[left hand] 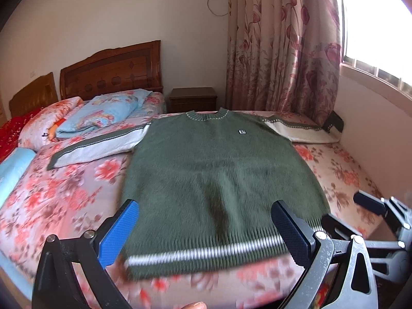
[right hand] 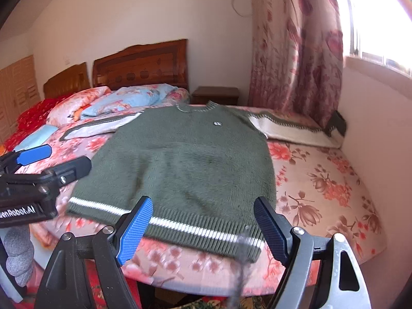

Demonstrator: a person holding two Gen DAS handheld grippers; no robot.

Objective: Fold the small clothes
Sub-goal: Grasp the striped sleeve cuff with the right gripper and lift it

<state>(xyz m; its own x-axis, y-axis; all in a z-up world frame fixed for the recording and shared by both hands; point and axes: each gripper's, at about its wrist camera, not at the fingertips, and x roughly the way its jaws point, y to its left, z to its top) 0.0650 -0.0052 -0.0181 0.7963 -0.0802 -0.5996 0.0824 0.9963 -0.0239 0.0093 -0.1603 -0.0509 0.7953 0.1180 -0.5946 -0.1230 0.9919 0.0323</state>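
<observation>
A green knit sweater (left hand: pixel 213 170) with white sleeves and a white-striped hem lies flat and spread out on the floral bed, collar far, hem near. It also shows in the right wrist view (right hand: pixel 185 164). My left gripper (left hand: pixel 206 229) is open and empty, hovering over the hem's left half. My right gripper (right hand: pixel 203 228) is open and empty, above the hem's right half. The right gripper appears at the right edge of the left wrist view (left hand: pixel 376 206); the left gripper appears at the left of the right wrist view (right hand: pixel 49 159).
The bed (left hand: pixel 64 193) has a pink floral sheet. Folded blue and pink quilts (left hand: pixel 97 116) lie near the wooden headboard (left hand: pixel 110 72). A dark nightstand (left hand: pixel 193 100) stands by the curtain (left hand: pixel 278 51). A wall (right hand: pixel 373 128) borders the bed on the right.
</observation>
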